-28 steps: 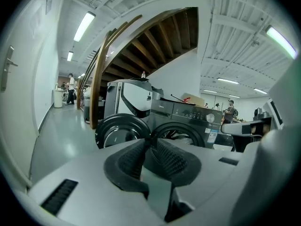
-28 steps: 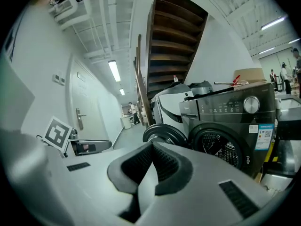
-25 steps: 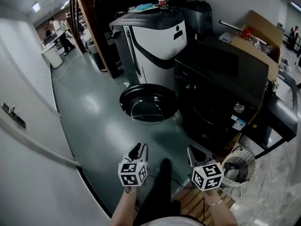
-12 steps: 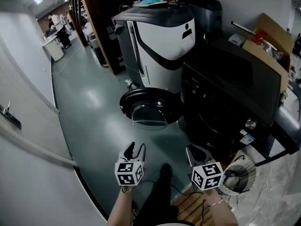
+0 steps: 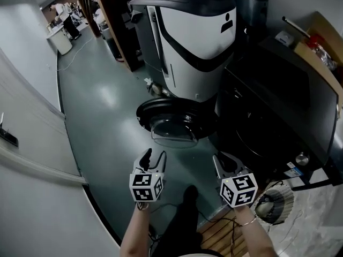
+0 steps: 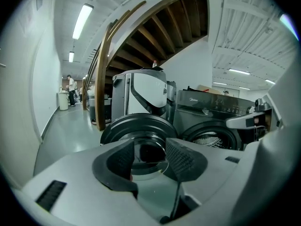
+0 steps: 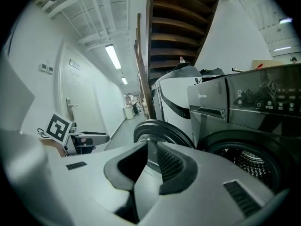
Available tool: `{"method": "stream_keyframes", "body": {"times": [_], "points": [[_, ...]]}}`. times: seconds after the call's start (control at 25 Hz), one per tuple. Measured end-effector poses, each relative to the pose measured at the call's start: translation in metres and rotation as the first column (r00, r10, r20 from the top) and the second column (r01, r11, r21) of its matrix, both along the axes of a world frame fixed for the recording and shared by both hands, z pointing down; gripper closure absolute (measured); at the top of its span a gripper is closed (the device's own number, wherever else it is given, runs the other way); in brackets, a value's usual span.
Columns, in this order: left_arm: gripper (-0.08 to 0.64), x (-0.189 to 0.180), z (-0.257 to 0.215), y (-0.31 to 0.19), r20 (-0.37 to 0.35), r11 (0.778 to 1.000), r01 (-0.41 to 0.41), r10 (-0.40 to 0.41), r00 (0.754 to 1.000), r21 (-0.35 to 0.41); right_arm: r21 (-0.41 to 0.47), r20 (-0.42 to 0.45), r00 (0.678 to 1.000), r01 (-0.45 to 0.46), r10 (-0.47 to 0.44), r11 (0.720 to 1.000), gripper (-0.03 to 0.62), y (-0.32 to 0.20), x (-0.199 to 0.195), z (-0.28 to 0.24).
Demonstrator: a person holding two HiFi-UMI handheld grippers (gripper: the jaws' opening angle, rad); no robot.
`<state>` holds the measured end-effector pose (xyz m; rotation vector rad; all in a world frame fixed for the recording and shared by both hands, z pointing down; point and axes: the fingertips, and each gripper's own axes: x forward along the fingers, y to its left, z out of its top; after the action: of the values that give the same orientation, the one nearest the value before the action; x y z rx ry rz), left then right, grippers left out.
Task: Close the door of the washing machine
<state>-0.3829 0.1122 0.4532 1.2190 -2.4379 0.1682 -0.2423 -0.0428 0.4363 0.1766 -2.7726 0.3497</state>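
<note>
Washing machine (image 5: 276,108) door (image 5: 172,123) stands wide open.
It swings out from the machine's front. The left gripper (image 5: 154,157) and right gripper (image 5: 225,160) are near that front, clear of the door, jaws just opening, spread, nothing between.

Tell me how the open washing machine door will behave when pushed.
The door looks rigid, a thick dark ring around glass, so it probably won't flex. Seemingly hinged to the washing machine, it should swing, not slide.
</note>
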Motion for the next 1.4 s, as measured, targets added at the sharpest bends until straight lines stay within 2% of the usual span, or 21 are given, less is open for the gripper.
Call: {"method": "stream_keyframes", "body": {"times": [0.28, 0.52, 0.8, 0.92, 1.08, 1.2, 1.28, 1.32, 1.4], "points": [[0.347, -0.074, 0.024, -0.034, -0.02, 1.0, 0.003, -0.004, 1.0, -0.018, -0.018, -0.011, 1.0, 0.0, 0.0, 1.0, 0.518, -0.042, -0.078, 0.018], [0.337, -0.129, 0.037, -0.061, -0.005, 0.998, -0.018, 0.018, 1.0, -0.057, -0.038, -0.032, 0.999, 0.017, -0.018, 0.999, 0.517, -0.062, -0.133, 0.035], [0.325, -0.185, 0.039, -0.098, 0.046, 0.988, -0.085, 0.091, 0.995, -0.127, -0.071, -0.053, 0.998, 0.032, -0.036, 0.997, 0.517, -0.073, -0.177, 0.053], [0.314, -0.199, 0.038, -0.114, 0.075, 0.972, -0.143, 0.159, 0.984, -0.184, -0.09, -0.06, 0.998, 0.032, -0.037, 0.995, 0.517, -0.077, -0.19, 0.057], [0.304, -0.217, 0.037, -0.133, 0.123, 0.919, -0.244, 0.293, 0.948, -0.308, -0.104, -0.068, 0.997, 0.031, -0.038, 0.994, 0.517, -0.084, -0.201, 0.061], [0.304, -0.226, 0.039, -0.145, 0.114, 0.859, -0.314, 0.389, 0.914, -0.405, -0.12, -0.073, 0.997, 0.032, -0.041, 0.992, 0.517, -0.086, -0.205, 0.066], [0.304, -0.226, 0.041, -0.153, 0.083, 0.805, -0.369, 0.454, 0.887, -0.465, -0.129, -0.076, 0.996, 0.034, -0.044, 0.991, 0.517, -0.087, -0.204, 0.069], [0.304, -0.224, 0.043, -0.156, 0.061, 0.771, -0.4, 0.49, 0.87, -0.496, -0.133, -0.078, 0.996, 0.035, -0.046, 0.991, 0.517, -0.089, -0.204, 0.07], [0.293, -0.219, 0.048, -0.161, 0.014, 0.689, -0.46, 0.563, 0.826, -0.56, -0.142, -0.079, 0.996, 0.035, -0.047, 0.989, 0.517, -0.09, -0.204, 0.072]]}}
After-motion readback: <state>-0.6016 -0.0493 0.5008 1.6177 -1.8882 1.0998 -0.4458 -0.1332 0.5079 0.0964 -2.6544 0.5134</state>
